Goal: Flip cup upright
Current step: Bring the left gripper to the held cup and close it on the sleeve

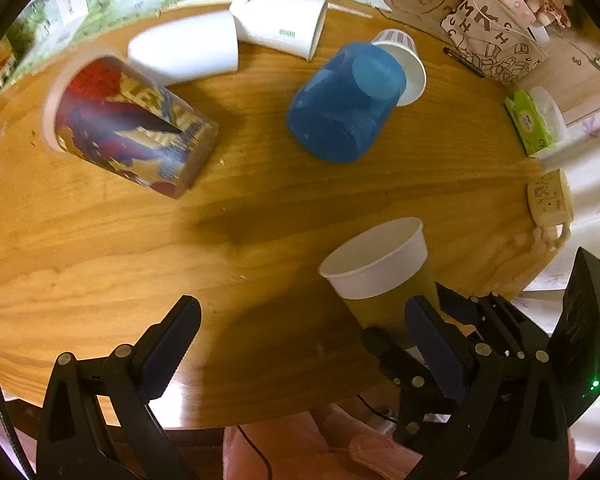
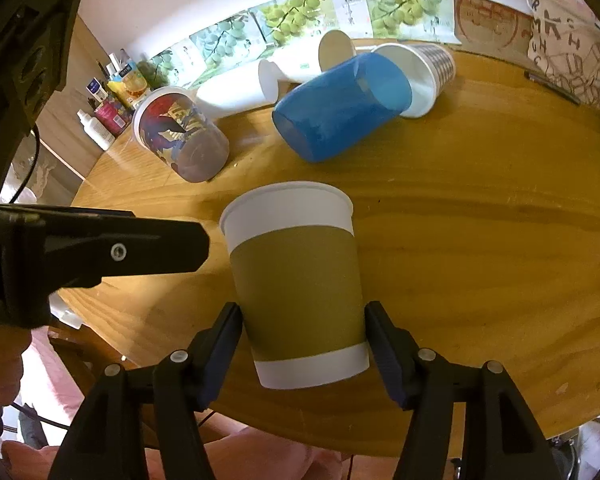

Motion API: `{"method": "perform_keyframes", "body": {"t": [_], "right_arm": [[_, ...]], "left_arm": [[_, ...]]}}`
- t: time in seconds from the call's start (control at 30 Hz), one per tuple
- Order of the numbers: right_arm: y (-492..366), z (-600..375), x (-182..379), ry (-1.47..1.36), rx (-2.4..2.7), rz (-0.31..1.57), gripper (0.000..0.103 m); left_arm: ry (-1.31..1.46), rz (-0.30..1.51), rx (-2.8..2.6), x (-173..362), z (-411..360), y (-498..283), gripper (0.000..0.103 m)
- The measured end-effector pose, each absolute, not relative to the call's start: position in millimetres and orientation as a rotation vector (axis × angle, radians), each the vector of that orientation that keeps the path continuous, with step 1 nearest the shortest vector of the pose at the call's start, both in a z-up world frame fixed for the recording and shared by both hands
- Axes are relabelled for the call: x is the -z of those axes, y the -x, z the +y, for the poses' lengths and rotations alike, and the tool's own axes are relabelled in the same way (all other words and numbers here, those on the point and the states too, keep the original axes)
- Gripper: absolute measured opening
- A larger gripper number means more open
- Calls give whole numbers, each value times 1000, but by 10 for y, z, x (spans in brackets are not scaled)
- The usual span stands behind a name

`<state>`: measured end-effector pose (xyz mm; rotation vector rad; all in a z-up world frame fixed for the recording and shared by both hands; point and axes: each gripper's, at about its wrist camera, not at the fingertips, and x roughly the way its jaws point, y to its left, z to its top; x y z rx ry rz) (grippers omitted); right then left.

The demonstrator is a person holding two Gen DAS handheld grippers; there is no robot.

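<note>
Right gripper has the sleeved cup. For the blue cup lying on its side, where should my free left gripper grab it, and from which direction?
Take the blue cup across its mid-body, fingers on opposite curved sides, coming from above with the open left gripper. It lies tipped, rim toward the table's near edge, base against the striped paper cup, so an end-on approach looks blocked there.

Your left gripper (image 1: 300,344) hangs open over the table (image 1: 260,208); the brown-sleeved paper cup (image 1: 380,272), mouth up, sits near right in the right gripper (image 1: 416,344).

Warm dim indoor light, soft shadows on wood, motion blur leftward, heavy fisheye bending, dark corners
</note>
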<state>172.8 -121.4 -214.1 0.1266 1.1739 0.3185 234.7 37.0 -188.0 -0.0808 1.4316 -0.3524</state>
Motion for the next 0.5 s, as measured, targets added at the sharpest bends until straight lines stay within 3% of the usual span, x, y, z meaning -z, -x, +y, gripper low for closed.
{"method": "perform_keyframes", "body": {"t": [0.5], "right_arm": [[-1617,-1255,2148,-167,-349,1211,71]], "left_arm": [[234,1541,357,2083,282,-2450,102]]}}
